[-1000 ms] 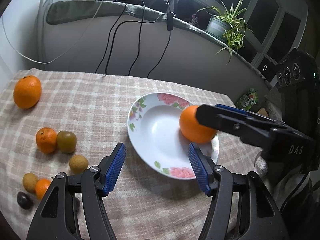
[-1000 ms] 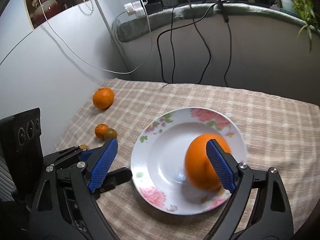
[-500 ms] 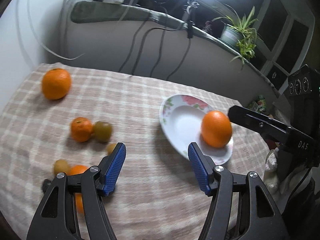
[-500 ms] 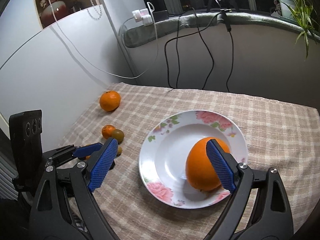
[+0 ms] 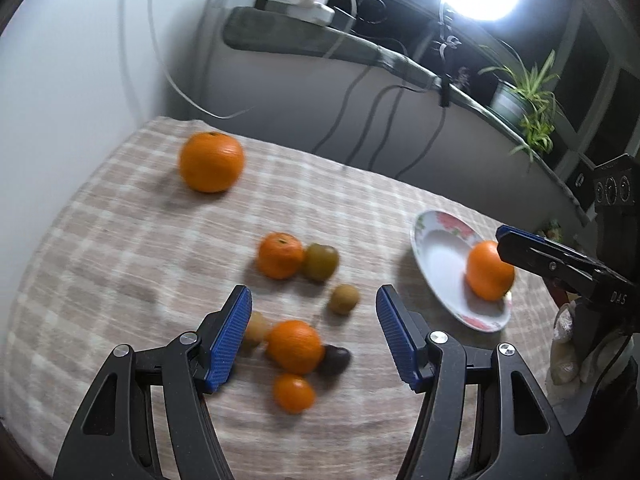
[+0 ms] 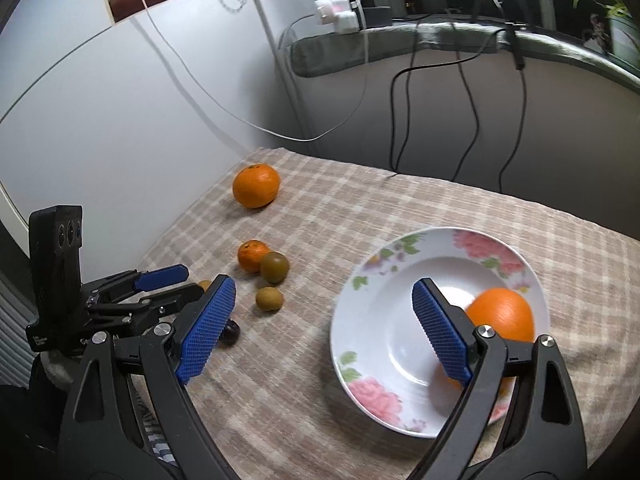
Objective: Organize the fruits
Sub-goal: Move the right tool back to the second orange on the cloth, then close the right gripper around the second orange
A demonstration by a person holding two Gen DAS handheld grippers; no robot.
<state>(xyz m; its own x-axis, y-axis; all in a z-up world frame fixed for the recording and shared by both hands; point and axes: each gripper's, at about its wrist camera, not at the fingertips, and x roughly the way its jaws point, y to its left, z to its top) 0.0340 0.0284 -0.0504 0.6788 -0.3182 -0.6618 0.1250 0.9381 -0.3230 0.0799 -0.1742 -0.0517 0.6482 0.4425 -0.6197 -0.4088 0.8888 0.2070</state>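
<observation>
A big orange (image 6: 502,314) lies in the white flowered plate (image 6: 372,280), also in the left wrist view (image 5: 489,270), plate (image 5: 432,252). My right gripper (image 6: 324,328) is open and empty above the plate's left side. My left gripper (image 5: 312,338) is open and empty over a cluster of small fruit: an orange (image 5: 295,346), a smaller orange (image 5: 293,393), a dark plum (image 5: 335,358) and a brownish fruit (image 5: 256,326). Farther off lie a brown fruit (image 5: 343,299), a tangerine (image 5: 280,255) touching a green-brown fruit (image 5: 320,262), and a big orange (image 5: 211,161).
The table has a checked cloth (image 5: 120,248) and ends at a white wall on the left. Cables (image 6: 468,92) hang from a ledge with a power strip (image 6: 336,14) at the back. A potted plant (image 5: 528,100) stands on the ledge.
My left gripper has swung left from the plate to the cluster of small fruit. My right gripper has shifted left, so the orange in the plate now sits behind its right finger.
</observation>
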